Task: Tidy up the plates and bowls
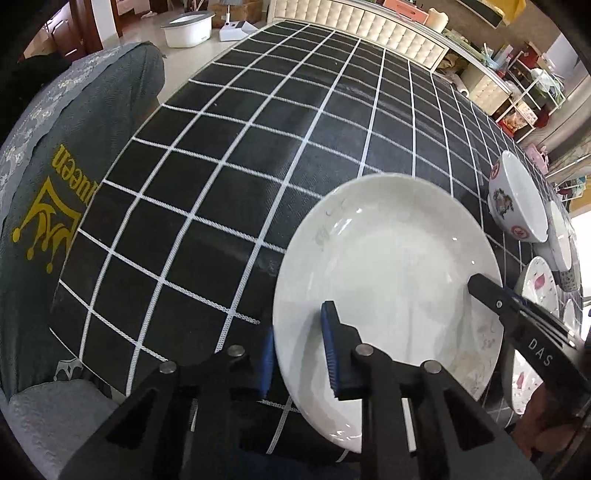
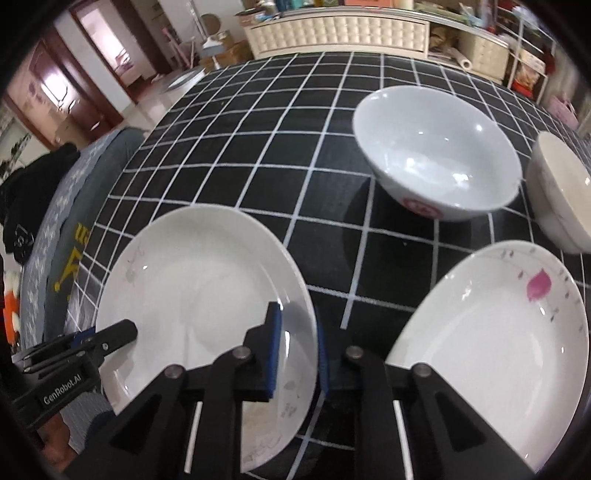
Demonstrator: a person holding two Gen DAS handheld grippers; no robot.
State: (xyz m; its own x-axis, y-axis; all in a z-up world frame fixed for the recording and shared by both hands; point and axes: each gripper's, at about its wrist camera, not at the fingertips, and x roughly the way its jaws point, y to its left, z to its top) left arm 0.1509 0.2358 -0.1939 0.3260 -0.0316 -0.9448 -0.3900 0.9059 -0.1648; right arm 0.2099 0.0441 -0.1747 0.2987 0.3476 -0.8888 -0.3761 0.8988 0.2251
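A plain white plate [image 1: 388, 266] [image 2: 199, 280] sits on the black checked tablecloth. My left gripper [image 1: 299, 347] straddles its left rim, one blue pad above the plate, one below; it looks shut on the rim. My right gripper [image 2: 297, 354] straddles the opposite rim the same way and shows as a black finger [image 1: 491, 291] in the left wrist view. A plate with a pink petal [image 2: 498, 343] lies to the right. A white bowl with red marks [image 2: 439, 155] [image 1: 513, 199] stands behind, a cream bowl [image 2: 561, 188] beside it.
The black tablecloth [image 1: 229, 155] stretches far and left. A grey covered chair [image 1: 55, 177] stands at the table's left edge. A padded white cabinet [image 2: 332, 33] and cluttered shelves [image 1: 524, 88] lie beyond the far edge.
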